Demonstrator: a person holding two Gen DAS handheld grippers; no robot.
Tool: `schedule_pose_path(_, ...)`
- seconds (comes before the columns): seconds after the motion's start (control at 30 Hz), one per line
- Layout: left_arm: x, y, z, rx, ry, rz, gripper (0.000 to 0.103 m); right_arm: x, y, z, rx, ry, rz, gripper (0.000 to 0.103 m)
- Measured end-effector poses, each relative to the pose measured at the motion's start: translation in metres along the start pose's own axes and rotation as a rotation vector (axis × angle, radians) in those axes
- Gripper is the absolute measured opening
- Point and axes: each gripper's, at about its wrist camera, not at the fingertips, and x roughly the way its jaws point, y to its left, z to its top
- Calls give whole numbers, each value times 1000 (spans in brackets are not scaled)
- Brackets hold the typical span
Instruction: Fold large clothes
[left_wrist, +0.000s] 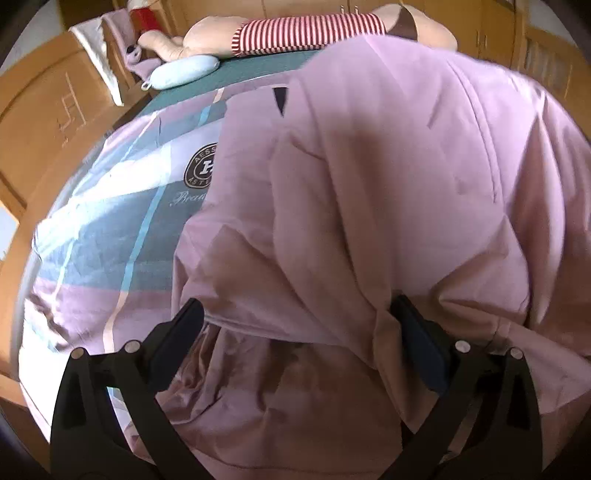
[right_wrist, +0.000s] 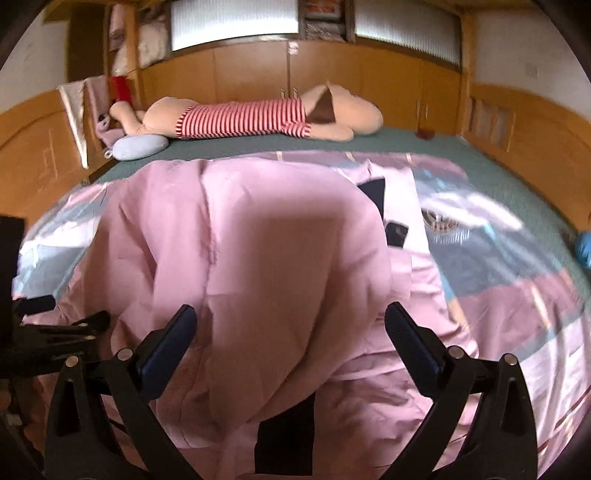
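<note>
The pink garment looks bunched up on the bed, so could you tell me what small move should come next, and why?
Probably close both sets of jaws on the near edge. The pink garment is heaped on the patterned bedspread, and the left gripper and right gripper both stand open around its folds, gripping nothing, so no fold can start until they take hold.

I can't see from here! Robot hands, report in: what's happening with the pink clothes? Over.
Left gripper open, right gripper open, jaws spread over fabric. Pink garment bunched on the bed, not yet folded. Plush toy far off, not blocking.
</note>
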Motion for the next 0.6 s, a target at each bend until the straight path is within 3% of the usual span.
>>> schedule_pose_path(0.1,7,-3,-1,-20,36,-30,101,-20,5,3,-18,-108,8,102)
schedule_pose_path(0.17,12,5,-4,-80,70,-79,101,-22,10,4,-46,-115,15,102)
schedule_pose_path(0.23,9,11,-2,-99,75,-99,101,-6,15,3,-91,-42,5,102)
schedule_pose_path(0.3,-3,19,1,-119,49,-89,101,23,22,-7,-128,106,8,100)
schedule_pose_path(0.37,-20,22,0,-130,-8,-69,101,42,25,-20,-126,203,28,98)
schedule_pose_path(0.5,-53,26,5,-100,-204,77,101,44,25,-21,-123,220,8,98)
schedule_pose_path(0.53,-51,26,7,-87,-212,105,101,45,25,-22,-118,224,8,98)
schedule_pose_path(0.6,-25,24,17,-51,-134,136,101,46,25,-23,-117,227,10,98)
